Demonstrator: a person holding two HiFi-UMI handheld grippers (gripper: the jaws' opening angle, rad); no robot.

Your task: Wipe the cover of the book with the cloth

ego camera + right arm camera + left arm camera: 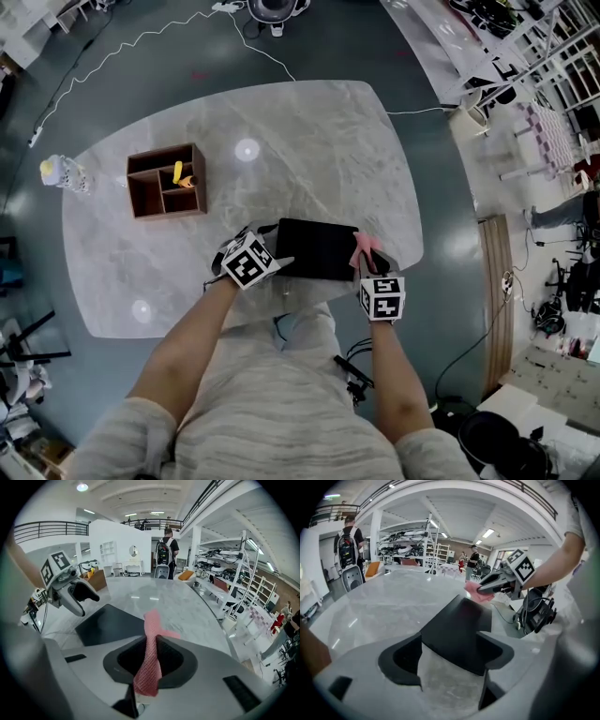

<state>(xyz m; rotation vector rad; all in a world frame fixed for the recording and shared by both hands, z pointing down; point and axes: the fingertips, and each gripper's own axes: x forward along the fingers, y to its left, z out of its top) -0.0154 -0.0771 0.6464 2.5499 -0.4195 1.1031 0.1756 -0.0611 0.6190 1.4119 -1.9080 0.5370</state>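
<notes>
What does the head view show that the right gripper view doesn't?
Head view only: the person's grey top and a white cable on the floor. Right gripper view only: a person with a backpack in the background. Both: the black book, the pink cloth and the left hand-held gripper.

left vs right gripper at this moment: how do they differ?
The left gripper has its jaws wide apart; the right gripper has its jaws shut on the pink cloth. The left gripper pinches nothing, though a corner of the black book shows in its gap; the right gripper carries the cloth. In the head view the left gripper sits at the book's left edge, the right gripper at its right edge. Both are low over the marble table, close to the book.
</notes>
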